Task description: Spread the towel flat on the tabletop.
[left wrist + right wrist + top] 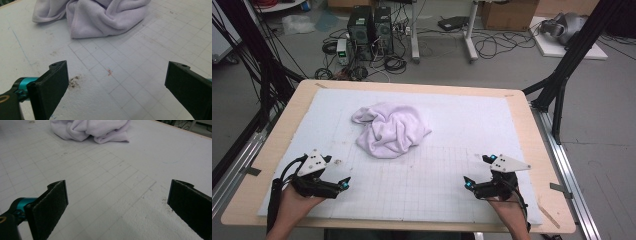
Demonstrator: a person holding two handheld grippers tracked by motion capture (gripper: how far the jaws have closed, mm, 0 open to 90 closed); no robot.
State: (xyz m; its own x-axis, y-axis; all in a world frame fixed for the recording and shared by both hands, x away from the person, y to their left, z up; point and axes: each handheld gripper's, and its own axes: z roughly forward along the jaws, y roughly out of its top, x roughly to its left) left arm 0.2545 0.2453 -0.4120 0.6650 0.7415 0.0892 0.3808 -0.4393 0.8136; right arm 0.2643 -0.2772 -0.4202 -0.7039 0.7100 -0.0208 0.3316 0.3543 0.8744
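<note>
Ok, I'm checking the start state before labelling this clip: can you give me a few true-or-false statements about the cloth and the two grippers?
1. The cloth lies crumpled on the white mat. True.
2. The left gripper holds a corner of the cloth. False: its jaws are open and empty, well short of the cloth.
3. The right gripper is open with nothing between its jaws. True.
4. The cloth is folded into a neat square. False: it is bunched in a heap.
</note>
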